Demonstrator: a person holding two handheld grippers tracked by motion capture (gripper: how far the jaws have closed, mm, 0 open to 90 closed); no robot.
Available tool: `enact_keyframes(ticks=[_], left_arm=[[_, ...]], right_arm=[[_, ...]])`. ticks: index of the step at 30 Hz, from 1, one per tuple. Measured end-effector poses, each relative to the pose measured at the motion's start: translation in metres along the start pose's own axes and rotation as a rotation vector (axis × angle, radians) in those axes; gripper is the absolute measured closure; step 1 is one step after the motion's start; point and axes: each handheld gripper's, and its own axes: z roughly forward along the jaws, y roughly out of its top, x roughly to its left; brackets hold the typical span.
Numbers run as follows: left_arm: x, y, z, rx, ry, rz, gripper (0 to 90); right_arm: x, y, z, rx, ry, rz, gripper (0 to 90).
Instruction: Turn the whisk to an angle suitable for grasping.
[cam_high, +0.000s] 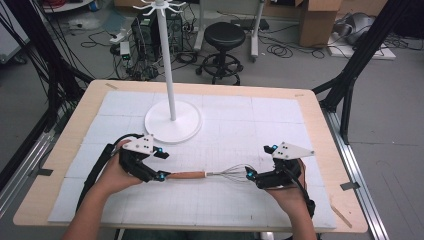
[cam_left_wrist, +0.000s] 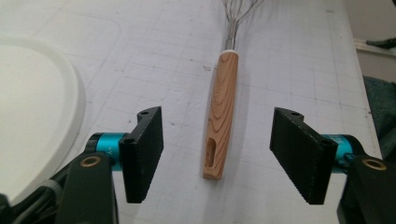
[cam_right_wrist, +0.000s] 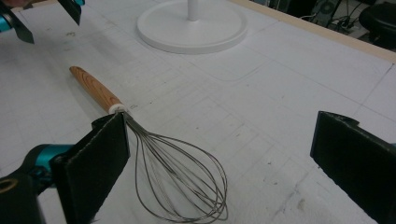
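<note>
Whisk lies flat on mat; left gripper jaws wide, clear of handle; right gripper jaws wide, wires between them ungripped

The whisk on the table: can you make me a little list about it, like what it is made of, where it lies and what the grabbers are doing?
thing: whisk
made of: wooden handle, wire loops
where: lying flat on the white mat, in front of the white stand
left gripper: jaws open either side of the handle's end, not touching
right gripper: jaws open around the wire loops, not squeezing
</note>
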Motion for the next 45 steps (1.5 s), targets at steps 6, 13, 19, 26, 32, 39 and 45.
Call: enact_keyframes(ticks=[6, 13, 19, 26, 32, 39, 45], left_arm=[[0.002, -0.007, -0.018, -0.049, 0.028, -0.021, 32.4], [0.002, -0.013, -0.029, -0.079, 0.029, -0.038, 29.9], [0.006, -0.022, -0.038, -0.125, 0.044, -0.067, 26.5], [0.007, -0.033, -0.048, -0.188, 0.069, -0.092, 15.8], [0.01, -0.044, -0.06, -0.221, 0.109, -0.12, 10.8], [0.01, -0.045, -0.072, -0.3, 0.141, -0.137, 1.6], [0.012, -0.045, -0.068, -0.285, 0.142, -0.137, 1.6]], right_arm=[[-0.001, 0.0, -0.002, -0.011, 0.002, 0.002, 3.3], [-0.001, 0.0, -0.002, -0.013, 0.005, -0.002, 3.3], [-0.002, 0.0, -0.003, -0.017, 0.002, 0.001, 3.3], [-0.004, 0.001, 0.002, -0.002, 0.003, 0.016, 3.3], [-0.004, 0.006, 0.005, -0.015, 0.008, 0.014, 3.3], [-0.003, 0.006, 0.005, -0.011, 0.007, 0.009, 3.3], [-0.003, 0.006, 0.005, -0.009, 0.009, 0.012, 3.3]])
